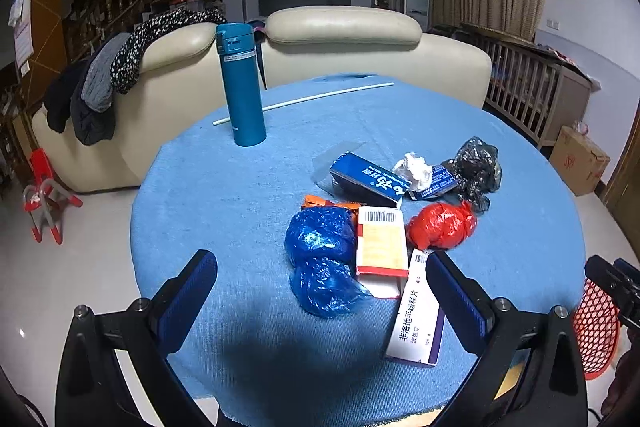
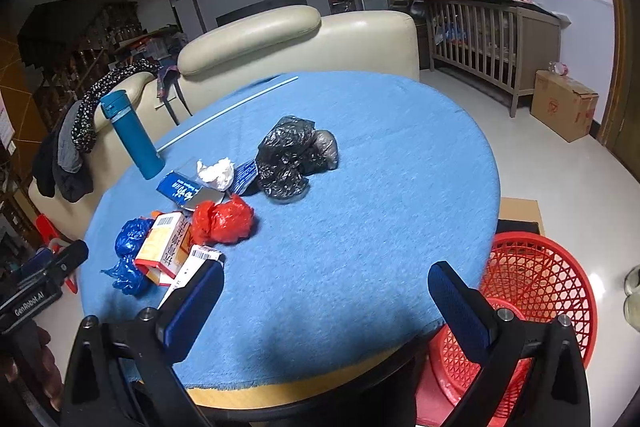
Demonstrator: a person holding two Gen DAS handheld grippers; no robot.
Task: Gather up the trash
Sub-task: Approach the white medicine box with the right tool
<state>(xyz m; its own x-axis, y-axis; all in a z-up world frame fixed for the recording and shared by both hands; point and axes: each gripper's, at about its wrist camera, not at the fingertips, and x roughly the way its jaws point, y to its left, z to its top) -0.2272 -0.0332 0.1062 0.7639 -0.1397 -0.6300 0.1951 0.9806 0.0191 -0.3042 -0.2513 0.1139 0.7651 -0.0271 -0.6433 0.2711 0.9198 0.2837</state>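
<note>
Our left tongs (image 1: 320, 279) hang released over the bench (image 1: 240, 195), the blue bag (image 1: 320, 255) and red-edged box (image 1: 382, 247) between their tips. Our right tongs (image 2: 326, 287) gape too, grasping nothing, over bare cloth at the near edge. Farther out lie the red bag (image 2: 224, 219), tissue (image 2: 216, 173) and black bag (image 2: 292, 159). The red basket (image 2: 536, 279) sits on the floor just beside the bench.

"GenRobot.AI" in white on the black body of the left gripper (image 2: 38, 297). "非洛地平缓释片" down the white and purple box (image 1: 416, 323), barcode at its top. Barcode also on the red and cream box (image 1: 382, 247)
</note>
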